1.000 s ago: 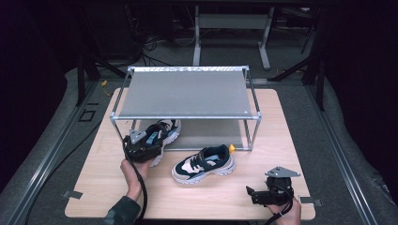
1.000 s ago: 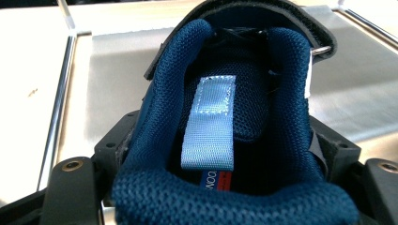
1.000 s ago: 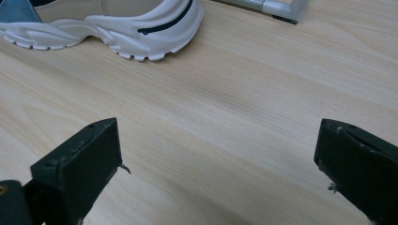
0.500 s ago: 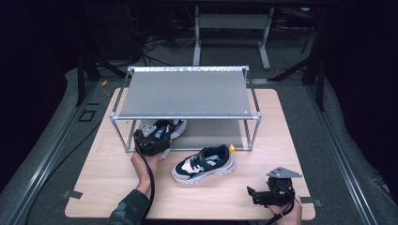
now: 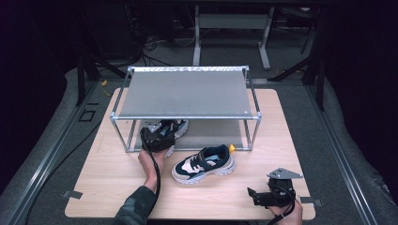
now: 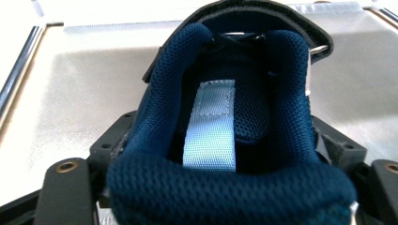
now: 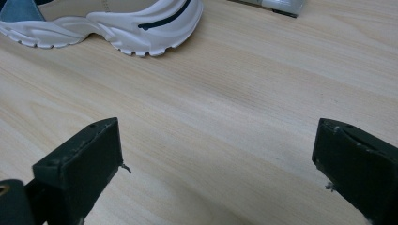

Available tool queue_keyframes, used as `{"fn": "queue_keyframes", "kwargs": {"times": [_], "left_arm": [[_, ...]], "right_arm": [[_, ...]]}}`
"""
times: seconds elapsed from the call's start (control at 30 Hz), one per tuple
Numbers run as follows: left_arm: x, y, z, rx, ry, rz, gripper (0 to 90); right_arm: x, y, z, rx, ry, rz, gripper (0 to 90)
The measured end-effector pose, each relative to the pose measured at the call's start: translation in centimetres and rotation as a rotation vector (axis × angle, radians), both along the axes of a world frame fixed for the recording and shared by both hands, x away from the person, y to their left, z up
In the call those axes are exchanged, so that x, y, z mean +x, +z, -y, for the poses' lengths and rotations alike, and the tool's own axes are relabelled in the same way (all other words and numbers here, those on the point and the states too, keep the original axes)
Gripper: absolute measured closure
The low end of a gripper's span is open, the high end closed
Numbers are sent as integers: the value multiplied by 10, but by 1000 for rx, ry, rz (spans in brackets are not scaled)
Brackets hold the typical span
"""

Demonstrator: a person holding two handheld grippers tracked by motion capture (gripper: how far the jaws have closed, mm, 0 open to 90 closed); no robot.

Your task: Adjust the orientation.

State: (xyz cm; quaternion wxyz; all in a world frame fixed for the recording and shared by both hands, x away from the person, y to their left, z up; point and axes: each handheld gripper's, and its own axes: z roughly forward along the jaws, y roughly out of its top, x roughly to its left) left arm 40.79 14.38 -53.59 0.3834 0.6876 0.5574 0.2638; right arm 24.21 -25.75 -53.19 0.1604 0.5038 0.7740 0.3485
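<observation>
Your left gripper (image 5: 157, 139) held a shoe (image 6: 225, 140) by its heel collar; the jaws had just opened a little, yet the collar sat between them, over the rack's lower shelf (image 6: 70, 93). Your right gripper (image 7: 216, 173) stood wide, with bare table (image 7: 244, 93) between its jaws and the second shoe (image 7: 117, 23) ahead of them.

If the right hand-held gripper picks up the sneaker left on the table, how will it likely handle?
The sneaker probably feels light, and its chunky lugged sole should resist sliding on the wooden table. Its padded collar likely squashes when pinched, so it may sag toe-down.
</observation>
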Motion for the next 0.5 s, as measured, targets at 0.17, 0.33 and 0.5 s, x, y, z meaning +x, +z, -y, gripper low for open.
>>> {"fn": "queue_keyframes", "kwargs": {"times": [0.17, 0.33, 0.5], "left_arm": [[2, 2, 0, -12, -44, -6, 157], [-10, 11, -9, -13, -111, 5, 1], [-27, 15, -18, -14, -125, 19, 5]], "right_arm": [[-1, 0, -2, 2, 13, -1, 13], [-4, 1, 1, 2, 7, 5, 14], [-7, -2, 1, 7, 13, 0, 16]]}}
